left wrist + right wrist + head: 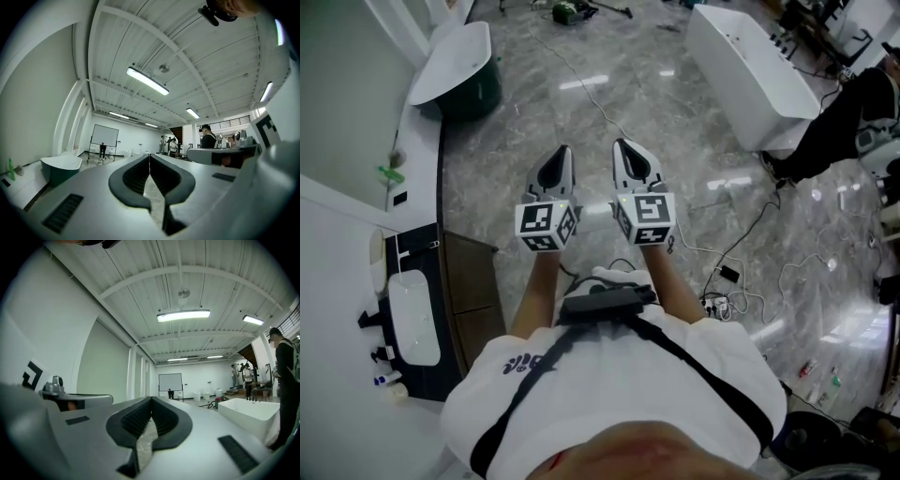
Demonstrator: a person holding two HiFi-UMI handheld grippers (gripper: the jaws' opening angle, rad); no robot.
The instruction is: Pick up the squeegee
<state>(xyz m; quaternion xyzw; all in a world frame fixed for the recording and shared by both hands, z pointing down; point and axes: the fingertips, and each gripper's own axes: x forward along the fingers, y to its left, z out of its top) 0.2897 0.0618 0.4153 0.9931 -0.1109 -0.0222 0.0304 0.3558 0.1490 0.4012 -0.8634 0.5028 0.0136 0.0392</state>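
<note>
In the head view both grippers are held level, side by side, over the marble floor. My left gripper is shut with nothing in it; its black pads meet at the tip. My right gripper is also shut and empty, its pads closed together. I cannot make out a squeegee for certain. A small green object lies on the white ledge at the left, and it shows faintly in the left gripper view.
A dark vanity with a white basin stands at the lower left. A green-sided bathtub is at the top left, a white bathtub at the top right. Cables trail on the floor. A person in black stands at the right.
</note>
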